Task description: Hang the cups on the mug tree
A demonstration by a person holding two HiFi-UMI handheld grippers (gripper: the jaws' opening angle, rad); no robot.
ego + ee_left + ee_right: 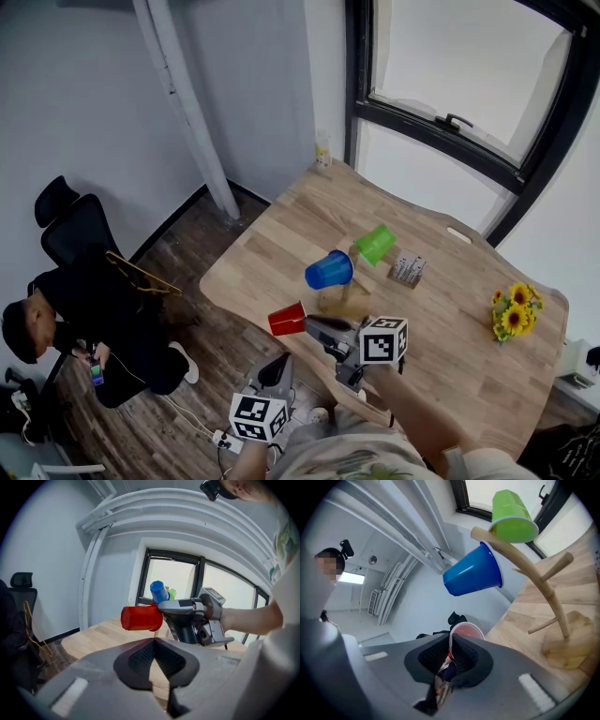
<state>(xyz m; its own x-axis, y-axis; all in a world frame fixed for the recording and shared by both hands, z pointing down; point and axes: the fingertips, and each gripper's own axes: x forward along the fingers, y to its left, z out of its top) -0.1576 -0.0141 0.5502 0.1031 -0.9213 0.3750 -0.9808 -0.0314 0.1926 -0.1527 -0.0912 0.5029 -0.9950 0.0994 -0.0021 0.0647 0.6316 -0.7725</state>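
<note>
The right hand-held gripper (309, 324) is closed narrow on the rim of the red cup (286, 319). In the right gripper view the rim sits pinched between the pads. The cup is held on its side in the air at the near edge of the wooden surface (281, 234), just beside the mug tree (543, 592). The blue cup (328, 270) and green cup (377, 243) hang on the tree's branches, mouths tilted down. The left hand-held gripper (278, 367) hangs off the surface's edge, its jaws together with nothing between them. Sunflowers (514, 314) lie at the surface's right end. A person (84, 319) sits on the floor at left.
</note>
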